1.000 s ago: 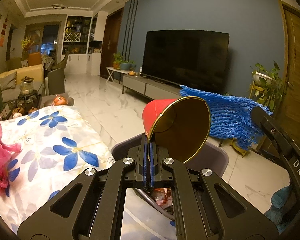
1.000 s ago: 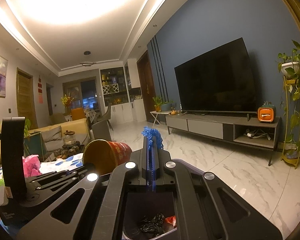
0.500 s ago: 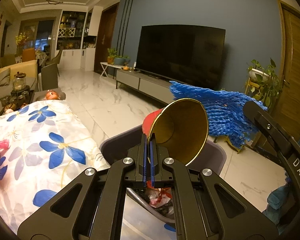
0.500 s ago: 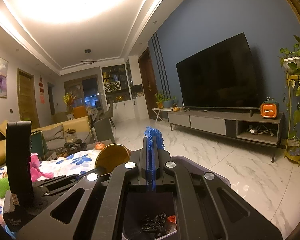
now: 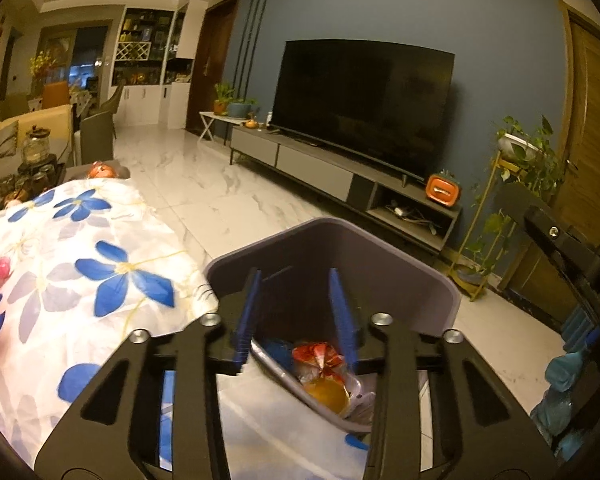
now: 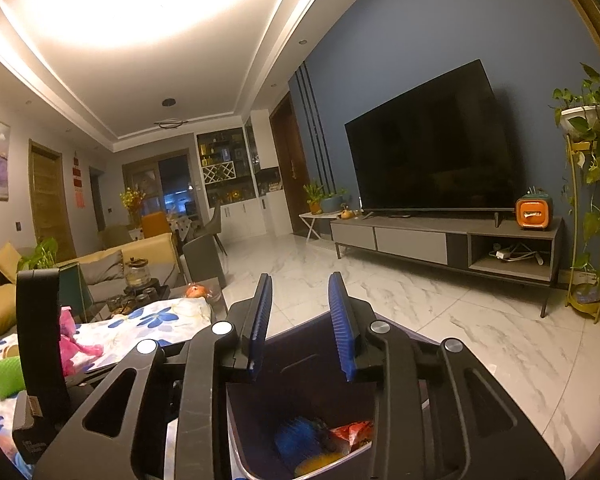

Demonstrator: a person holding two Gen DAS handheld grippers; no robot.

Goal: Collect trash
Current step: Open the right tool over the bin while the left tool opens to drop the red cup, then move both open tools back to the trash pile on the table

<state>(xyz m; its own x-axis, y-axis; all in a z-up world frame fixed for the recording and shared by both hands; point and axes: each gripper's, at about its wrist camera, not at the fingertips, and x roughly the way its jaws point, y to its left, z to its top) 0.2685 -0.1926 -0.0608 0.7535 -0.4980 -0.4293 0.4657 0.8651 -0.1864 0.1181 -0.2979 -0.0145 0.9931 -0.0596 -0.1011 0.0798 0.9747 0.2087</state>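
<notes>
Both tongs hang over the grey bin (image 5: 440, 292), the left tongs (image 5: 298, 312) and the right tongs (image 6: 300, 320) each spread wide with nothing between them. In the bin lie a red-and-gold cup (image 5: 324, 376) and a blue mesh wad (image 6: 296, 438). Trash left on the flowered bench (image 5: 80, 280) includes a pink crumpled wrapper (image 6: 74, 340) and a green mesh piece (image 6: 4, 376); both look light, soft and crushable, so I would pinch each at its bunched middle.

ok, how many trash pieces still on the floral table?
2 visible: a pink crumpled piece at the cloth's far-left edge, and a green ribbed piece just nearer the camera beside it. The left tool's body hides part of the tablecloth, so more may exist.
</notes>
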